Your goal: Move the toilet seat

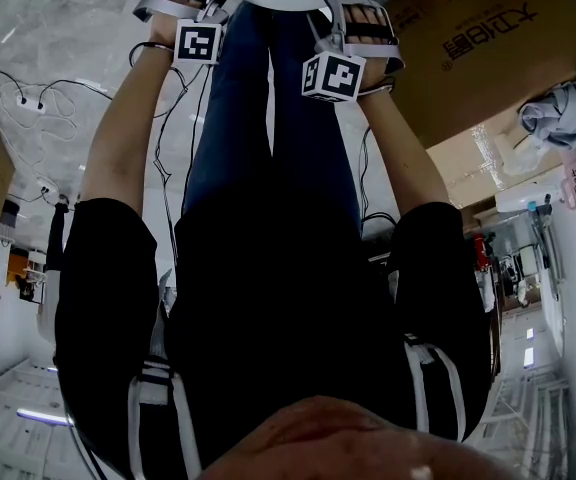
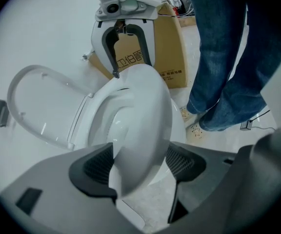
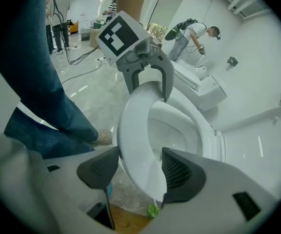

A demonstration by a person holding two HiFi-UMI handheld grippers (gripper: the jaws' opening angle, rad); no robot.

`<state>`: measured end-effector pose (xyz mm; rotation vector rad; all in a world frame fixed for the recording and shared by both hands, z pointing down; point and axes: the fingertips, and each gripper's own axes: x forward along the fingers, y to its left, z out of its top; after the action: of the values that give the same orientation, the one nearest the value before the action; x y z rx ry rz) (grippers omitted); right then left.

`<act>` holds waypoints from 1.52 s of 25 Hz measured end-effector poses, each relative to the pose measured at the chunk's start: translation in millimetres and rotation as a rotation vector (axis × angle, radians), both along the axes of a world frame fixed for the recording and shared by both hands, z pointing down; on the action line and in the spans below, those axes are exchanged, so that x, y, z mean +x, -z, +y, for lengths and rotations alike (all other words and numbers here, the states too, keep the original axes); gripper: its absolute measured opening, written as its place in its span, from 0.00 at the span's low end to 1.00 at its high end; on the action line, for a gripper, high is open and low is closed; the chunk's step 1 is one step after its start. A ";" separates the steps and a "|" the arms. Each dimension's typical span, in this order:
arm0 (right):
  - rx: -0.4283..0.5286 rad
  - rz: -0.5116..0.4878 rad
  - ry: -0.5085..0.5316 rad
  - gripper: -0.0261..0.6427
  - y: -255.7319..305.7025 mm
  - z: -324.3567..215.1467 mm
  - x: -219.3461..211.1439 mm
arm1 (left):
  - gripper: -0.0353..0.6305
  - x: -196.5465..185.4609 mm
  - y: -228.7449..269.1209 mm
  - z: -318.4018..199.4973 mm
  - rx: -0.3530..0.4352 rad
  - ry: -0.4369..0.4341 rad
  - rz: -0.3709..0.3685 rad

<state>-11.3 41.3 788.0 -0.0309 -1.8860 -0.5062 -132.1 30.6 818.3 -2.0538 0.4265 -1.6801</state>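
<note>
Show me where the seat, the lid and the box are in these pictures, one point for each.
seat [image 2: 144,123]: left gripper view, on its broad white rim.
lid [image 2: 38,106]: left gripper view, on its inner face.
box [image 2: 172,57]: left gripper view, on its brown side.

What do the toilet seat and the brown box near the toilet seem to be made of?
The toilet seat looks like hard plastic, glossy white: soft highlights, thin moulded rim. The brown box looks like cardboard, matte: printed characters, flat panels, sharp corner.
</note>
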 end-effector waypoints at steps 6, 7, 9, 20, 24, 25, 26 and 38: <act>0.011 -0.010 -0.014 0.48 15.3 -2.7 0.8 | 0.46 -0.4 19.6 -10.1 0.055 -0.036 -0.010; 0.011 -0.011 -0.013 0.48 18.3 -3.3 0.6 | 0.45 -0.3 22.9 -11.5 0.060 -0.042 -0.012; 0.012 -0.009 -0.010 0.48 24.9 -4.7 0.7 | 0.44 -0.1 28.0 -12.5 0.060 -0.053 -0.018; 0.044 -0.028 -0.034 0.48 49.5 -10.5 4.9 | 0.40 4.5 49.6 -2.0 -0.080 -0.067 -0.033; 0.027 0.006 -0.061 0.47 51.8 -10.8 5.0 | 0.40 7.8 49.2 12.9 -0.217 -0.039 -0.013; 0.018 0.017 -0.074 0.45 51.8 -11.0 4.9 | 0.40 8.6 51.3 10.7 -0.215 -0.034 -0.015; 0.012 0.028 -0.087 0.45 52.3 -10.8 4.7 | 0.40 9.8 53.8 8.4 -0.209 -0.029 -0.016; 0.046 0.068 -0.172 0.46 77.2 -16.5 16.9 | 0.38 14.7 101.0 -25.9 -0.114 -0.017 -0.050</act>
<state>5.7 24.8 710.8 0.1413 -1.7911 -0.4254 -117.3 4.7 717.2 -2.0841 0.3023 -1.7792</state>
